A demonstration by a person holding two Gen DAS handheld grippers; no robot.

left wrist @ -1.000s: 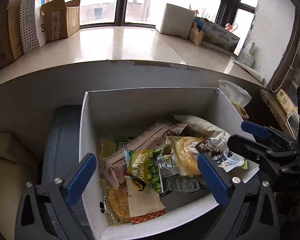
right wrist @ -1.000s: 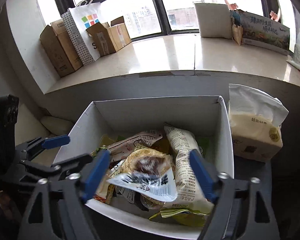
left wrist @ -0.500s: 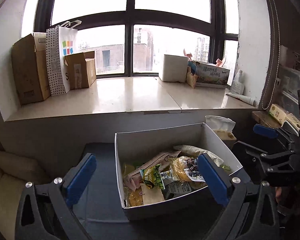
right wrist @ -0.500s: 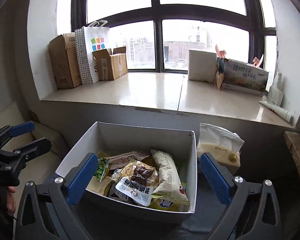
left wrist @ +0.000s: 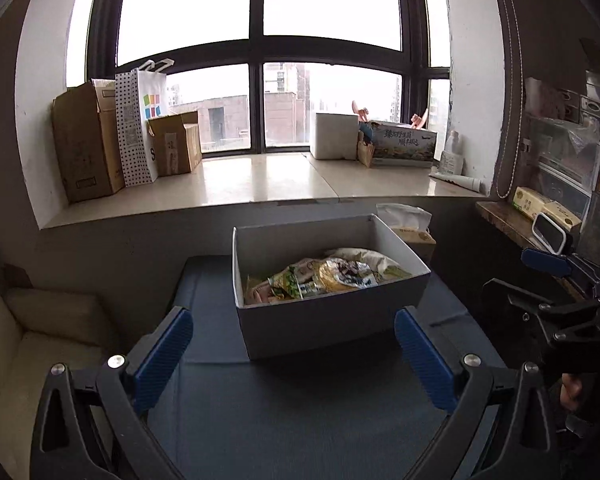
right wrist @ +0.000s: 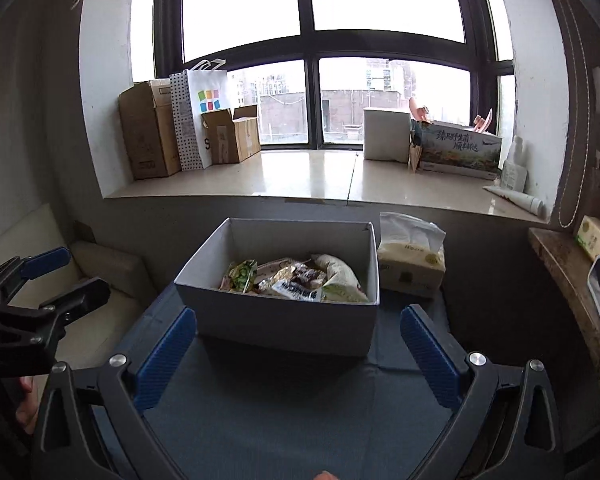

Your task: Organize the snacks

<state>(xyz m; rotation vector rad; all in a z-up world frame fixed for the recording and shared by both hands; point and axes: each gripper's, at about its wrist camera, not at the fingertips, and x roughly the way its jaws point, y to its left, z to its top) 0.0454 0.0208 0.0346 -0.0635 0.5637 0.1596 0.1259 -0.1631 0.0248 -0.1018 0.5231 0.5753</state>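
Window sill up back w/ stuff lined along it: on the left, cardboard boxes point(left wrist: 88, 148) and a dotted paper bag point(left wrist: 140, 120); further right a white box point(left wrist: 334, 136) and a printed carton point(left wrist: 404, 144). Below that, dark blue mat point(left wrist: 300, 400) in front of you.

Left side first: your left gripper point(left wrist: 292, 348) hangs low over the mat, jaws wide apart, nothing between them. It's short of the box, not touching it.

Centre: white cardboard box point(left wrist: 320, 328) sits on the mat, and the snack packets point(left wrist: 324, 276) are piled inside it, green pea bag, yellow pack, pale long bag, all jumbled but contained. No loose snacks on the mat that I can see.

Just right of the box: tissue pack point(right wrist: 412, 264), beside it, prob touching, can't tell for sure.

Right side: your right gripper point(right wrist: 296, 344) also jaws spread, empty, near the box front wall but clear of it.

So, my read: collecting looks done or v. nearly done, everything's in the box. What's left, if anything, is tidying the pile.
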